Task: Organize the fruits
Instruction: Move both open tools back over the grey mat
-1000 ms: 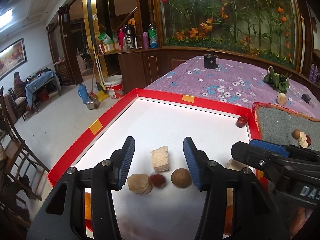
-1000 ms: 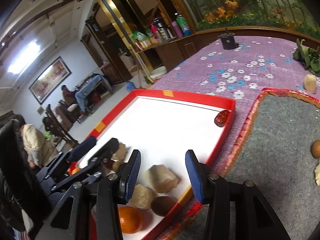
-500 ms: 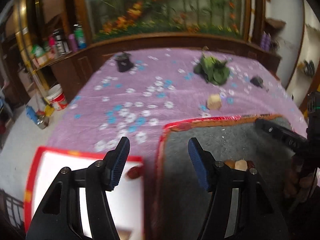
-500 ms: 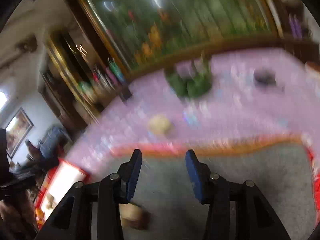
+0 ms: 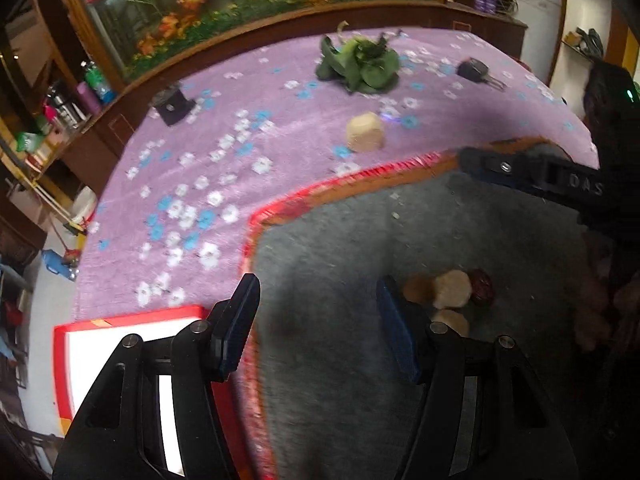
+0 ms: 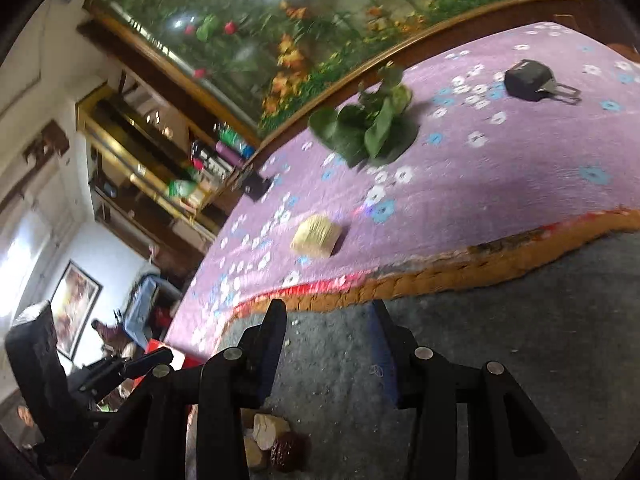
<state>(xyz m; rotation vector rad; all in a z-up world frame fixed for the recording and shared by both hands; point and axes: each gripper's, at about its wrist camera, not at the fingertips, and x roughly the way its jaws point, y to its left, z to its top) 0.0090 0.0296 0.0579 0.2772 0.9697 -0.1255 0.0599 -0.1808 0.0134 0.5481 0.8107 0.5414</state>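
My left gripper is open and empty above a grey felt mat with a red and orange border. A small pile of fruit pieces, tan chunks and a dark red one, lies on the mat just right of my right fingertip. A tan chunk lies alone on the purple cloth beyond the mat. My right gripper is open and empty over the same mat; the pile shows below its left finger, and the lone tan chunk lies ahead. The red-rimmed white tray is at the lower left.
A green leafy bunch and a black key fob lie far back on the purple flowered cloth. A black box stands at the back left. The right gripper's body crosses the right of the left wrist view.
Both grippers have swung right, away from the white tray with its fruit pieces, to the grey mat. Both stay open and empty.
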